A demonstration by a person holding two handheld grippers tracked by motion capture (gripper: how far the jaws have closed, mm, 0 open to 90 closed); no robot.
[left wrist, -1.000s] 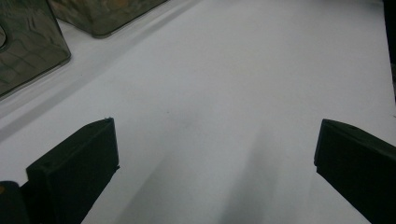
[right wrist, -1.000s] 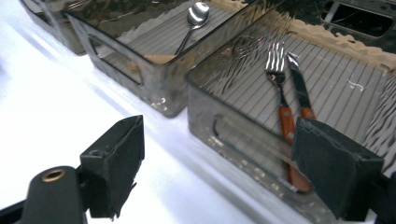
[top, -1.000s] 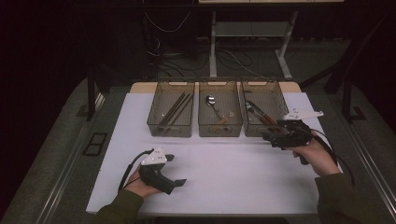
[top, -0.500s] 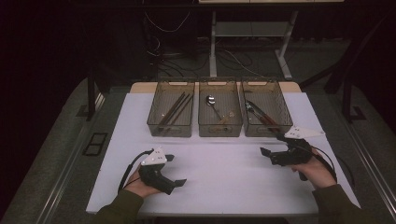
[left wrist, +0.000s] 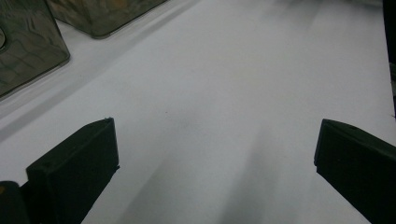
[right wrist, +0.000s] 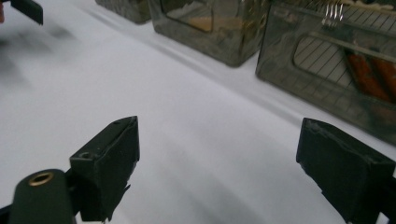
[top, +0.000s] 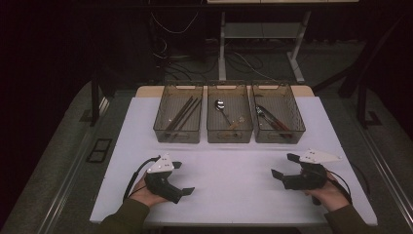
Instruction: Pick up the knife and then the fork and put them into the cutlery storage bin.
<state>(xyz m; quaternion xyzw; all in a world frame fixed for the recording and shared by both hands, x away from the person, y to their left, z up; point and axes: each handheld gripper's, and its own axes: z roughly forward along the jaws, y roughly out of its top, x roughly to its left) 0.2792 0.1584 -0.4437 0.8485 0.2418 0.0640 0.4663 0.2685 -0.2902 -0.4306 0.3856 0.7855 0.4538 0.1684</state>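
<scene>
Three clear smoky bins stand in a row at the back of the white table top [top: 234, 161]. Dark chopsticks [top: 182, 113] lie in the left bin [top: 176, 135]. The middle bin [top: 229, 135] holds a spoon [top: 221, 108], and the right bin [top: 280, 136] holds cutlery with orange-brown handles [top: 272, 119]. My left gripper [top: 182, 178] rests low at the front left, open and empty [left wrist: 217, 135]. At the front right, my right gripper [top: 284, 165] points left, open with only bare table between its jaws [right wrist: 219, 128].
In the right gripper view the right bin's wall [right wrist: 336, 70] and the middle bin [right wrist: 210, 28] stand close ahead. Two bins [left wrist: 28, 51] sit off to the left in the left gripper view. Dark floor, cables and a stand lie beyond the table.
My right gripper has come away from the right bin, moving toward the table's front edge and lower. The left gripper has stayed put.
</scene>
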